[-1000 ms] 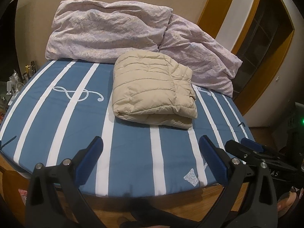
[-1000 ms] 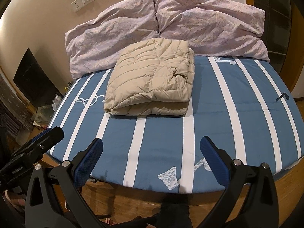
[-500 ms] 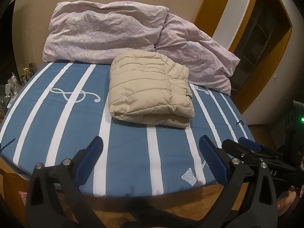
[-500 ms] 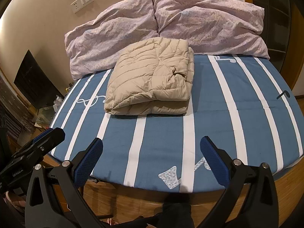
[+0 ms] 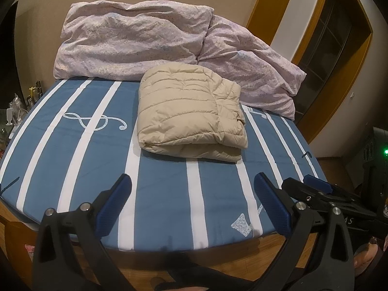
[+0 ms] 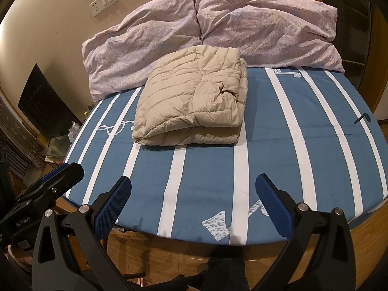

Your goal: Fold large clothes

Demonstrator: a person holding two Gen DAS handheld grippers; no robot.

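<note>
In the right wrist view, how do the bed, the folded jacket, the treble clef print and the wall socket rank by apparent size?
Largest to smallest:
1. bed
2. folded jacket
3. treble clef print, partly hidden by the jacket
4. wall socket

The last two look close, and the socket is farther away, so their order is unsure.

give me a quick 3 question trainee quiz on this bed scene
1. True or false: the left claw is shut on the folded beige puffer jacket.
2. What lies directly behind the jacket? A) lilac pillows B) a laundry basket C) a chair
3. What symbol is printed on the blue striped sheet to the left of the jacket in the left wrist view?

Key: 1 false, both it and the right claw are open and empty; 2 A, lilac pillows; 3 a treble clef.
</note>
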